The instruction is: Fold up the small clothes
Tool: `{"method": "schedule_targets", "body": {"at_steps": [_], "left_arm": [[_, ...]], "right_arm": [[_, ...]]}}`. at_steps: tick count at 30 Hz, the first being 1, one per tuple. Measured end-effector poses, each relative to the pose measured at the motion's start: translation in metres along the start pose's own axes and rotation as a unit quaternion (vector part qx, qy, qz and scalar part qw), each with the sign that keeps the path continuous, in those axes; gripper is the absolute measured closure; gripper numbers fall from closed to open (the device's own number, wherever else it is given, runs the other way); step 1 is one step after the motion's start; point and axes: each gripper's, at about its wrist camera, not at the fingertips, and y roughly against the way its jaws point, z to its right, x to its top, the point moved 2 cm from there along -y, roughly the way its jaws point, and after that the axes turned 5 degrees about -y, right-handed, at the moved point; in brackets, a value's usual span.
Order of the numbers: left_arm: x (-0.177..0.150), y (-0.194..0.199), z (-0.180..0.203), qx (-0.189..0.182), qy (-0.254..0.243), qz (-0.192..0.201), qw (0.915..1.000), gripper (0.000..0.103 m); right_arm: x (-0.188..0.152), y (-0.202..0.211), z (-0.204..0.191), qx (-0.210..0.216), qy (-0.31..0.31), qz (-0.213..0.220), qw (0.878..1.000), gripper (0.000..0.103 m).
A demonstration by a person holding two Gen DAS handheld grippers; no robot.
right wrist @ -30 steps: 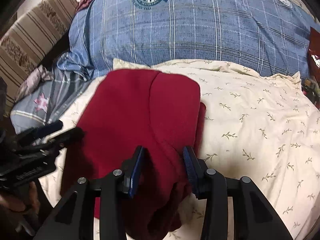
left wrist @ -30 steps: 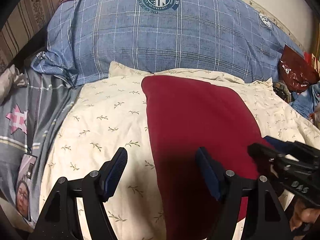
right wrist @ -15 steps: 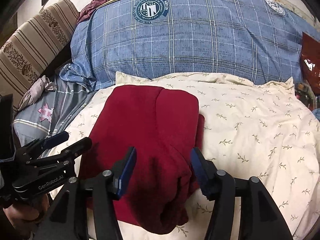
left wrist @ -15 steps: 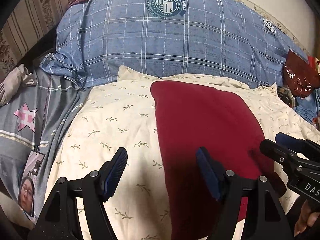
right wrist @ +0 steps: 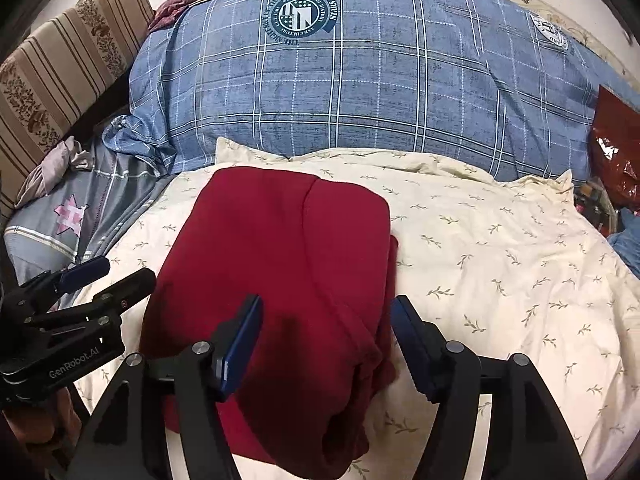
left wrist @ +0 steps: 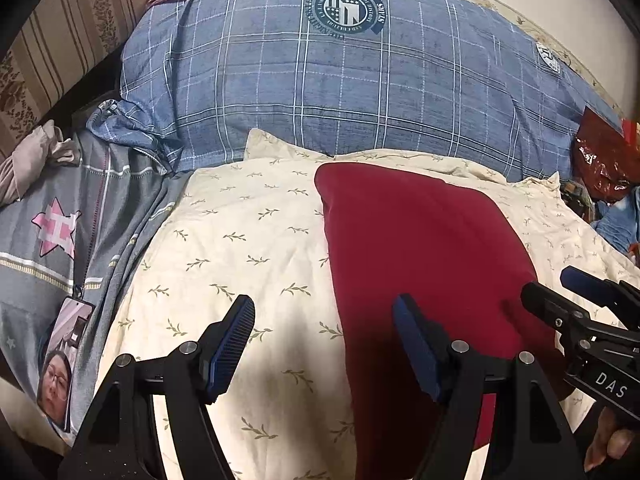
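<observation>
A dark red garment (left wrist: 424, 256) lies folded into a rough rectangle on a cream leaf-print pillow (left wrist: 240, 248). In the right wrist view the garment (right wrist: 280, 264) has a fold flap on top and a bunched near edge. My left gripper (left wrist: 324, 344) is open and empty, above the pillow beside the garment's left edge. My right gripper (right wrist: 326, 344) is open and empty, held above the garment's near right corner. Each gripper shows in the other's view, the right one (left wrist: 568, 292) at the right, the left one (right wrist: 96, 280) at the left.
A large blue plaid pillow (left wrist: 340, 92) lies behind the cream one. A grey star-print cloth (left wrist: 52, 240) and a phone (left wrist: 60, 364) lie at the left. A striped sofa back (right wrist: 60, 68) stands far left. A red shiny bag (left wrist: 600, 160) sits at the right.
My right gripper has opened wider and pulled back up off the garment's near edge. My left gripper has drawn back a little, staying open. The garment lies still.
</observation>
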Motion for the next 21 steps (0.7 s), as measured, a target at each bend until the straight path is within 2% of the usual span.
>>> {"method": "schedule_targets", "body": {"at_steps": [10, 13, 21], "left_arm": [[0.0009, -0.001, 0.0057, 0.004, -0.007, 0.002, 1.0, 0.032], [-0.0001, -0.0013, 0.0061, 0.003, -0.008, 0.002, 1.0, 0.032], [0.0002, -0.0055, 0.007, 0.002, -0.006, -0.002, 1.0, 0.032]], "right_arm": [[0.0008, -0.0008, 0.0035, -0.021, 0.003, 0.003, 1.0, 0.034], [0.0004, -0.0007, 0.0045, -0.046, 0.017, 0.001, 0.999, 0.034], [-0.0038, -0.0017, 0.0097, -0.061, 0.038, -0.009, 0.997, 0.033]]}}
